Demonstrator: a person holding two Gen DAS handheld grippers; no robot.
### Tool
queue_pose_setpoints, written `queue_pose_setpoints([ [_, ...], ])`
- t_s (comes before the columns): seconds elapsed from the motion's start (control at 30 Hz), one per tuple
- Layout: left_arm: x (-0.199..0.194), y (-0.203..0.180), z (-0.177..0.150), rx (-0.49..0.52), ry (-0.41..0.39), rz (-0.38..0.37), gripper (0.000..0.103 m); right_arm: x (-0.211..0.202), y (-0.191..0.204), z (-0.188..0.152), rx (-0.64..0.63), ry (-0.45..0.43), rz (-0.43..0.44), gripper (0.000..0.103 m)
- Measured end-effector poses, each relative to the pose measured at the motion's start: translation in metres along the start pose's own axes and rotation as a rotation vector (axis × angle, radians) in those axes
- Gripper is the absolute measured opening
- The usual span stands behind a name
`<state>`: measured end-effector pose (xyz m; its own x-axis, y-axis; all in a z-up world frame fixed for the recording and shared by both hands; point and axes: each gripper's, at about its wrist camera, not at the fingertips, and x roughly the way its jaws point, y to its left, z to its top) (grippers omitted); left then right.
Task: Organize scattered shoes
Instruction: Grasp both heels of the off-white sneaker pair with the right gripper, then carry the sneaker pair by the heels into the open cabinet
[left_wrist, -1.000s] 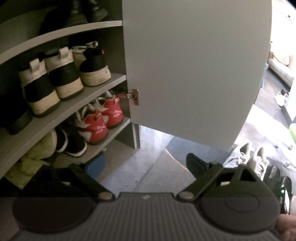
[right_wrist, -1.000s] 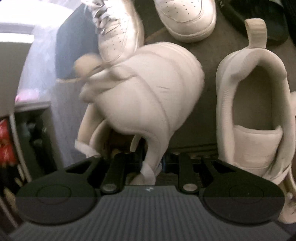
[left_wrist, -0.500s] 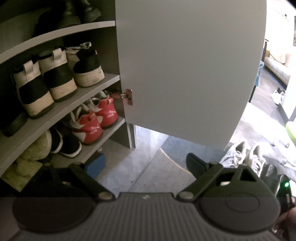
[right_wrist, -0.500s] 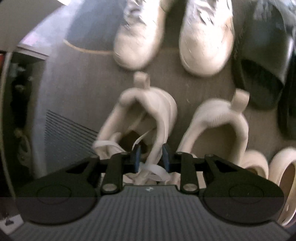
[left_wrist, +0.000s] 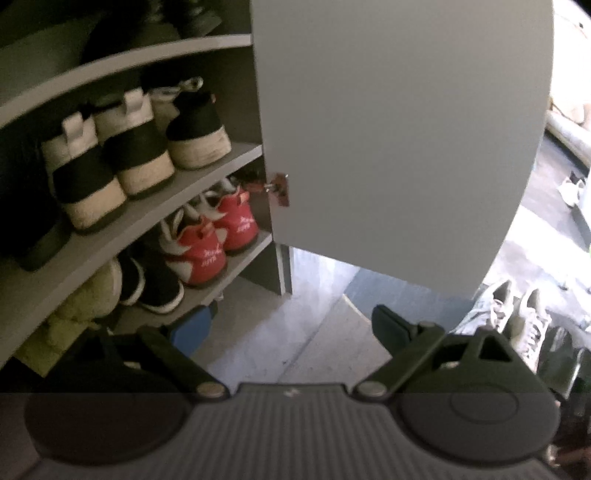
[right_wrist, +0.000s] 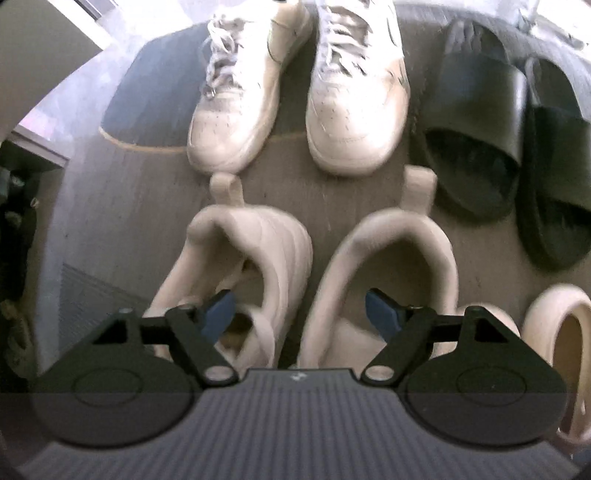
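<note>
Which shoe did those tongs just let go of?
On the grey mat, below the white laced sneakers, stand two beige high-tops. It is the left high-top, beside the open right tongs' left pad; unlike its upright twin, it slumps sideways.

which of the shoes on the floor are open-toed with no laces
The pair of black slides at the right of the right wrist view. Each has one wide strap and an open front, while the white sneakers beside them are closed and laced.

Grey mat (right_wrist: 122, 206) — cream sneakers (right_wrist: 258, 258), white sneakers (right_wrist: 236, 110), black slides (right_wrist: 476, 122)
</note>
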<state>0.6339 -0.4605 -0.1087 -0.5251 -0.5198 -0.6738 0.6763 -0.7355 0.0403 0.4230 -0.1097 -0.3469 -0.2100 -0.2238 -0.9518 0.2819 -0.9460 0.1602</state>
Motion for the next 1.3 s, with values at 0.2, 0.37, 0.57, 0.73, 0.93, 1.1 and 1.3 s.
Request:
queue_pose_setpoints([
  [0.2, -0.002, -0.003, -0.001, 0.016, -0.004, 0.002, 0.095, 0.039, 0.014, 0.001, -0.051, -0.067, -0.106, 0.080],
  [0.37, -0.005, -0.011, -0.003, 0.045, -0.016, 0.001, 0.095, 0.037, 0.018, -0.008, -0.139, -0.149, -0.127, 0.046],
  [0.57, -0.015, -0.012, -0.002, 0.011, -0.033, -0.001, 0.095, -0.003, 0.027, -0.031, -0.260, -0.307, 0.011, 0.038],
  [0.73, -0.035, -0.004, 0.000, -0.041, -0.109, 0.029, 0.095, -0.043, 0.051, -0.046, -0.353, -0.490, 0.122, 0.035],
  [0.93, -0.052, 0.015, -0.001, -0.058, -0.230, 0.110, 0.095, -0.098, 0.080, -0.054, -0.430, -0.693, 0.219, 0.034],
  [1.1, -0.052, 0.038, 0.009, -0.119, -0.245, 0.164, 0.095, -0.148, 0.123, -0.033, -0.522, -0.823, 0.315, 0.034],
  [1.3, -0.046, 0.075, 0.021, -0.248, -0.209, 0.275, 0.095, -0.210, 0.172, 0.000, -0.586, -0.845, 0.442, 0.034],
])
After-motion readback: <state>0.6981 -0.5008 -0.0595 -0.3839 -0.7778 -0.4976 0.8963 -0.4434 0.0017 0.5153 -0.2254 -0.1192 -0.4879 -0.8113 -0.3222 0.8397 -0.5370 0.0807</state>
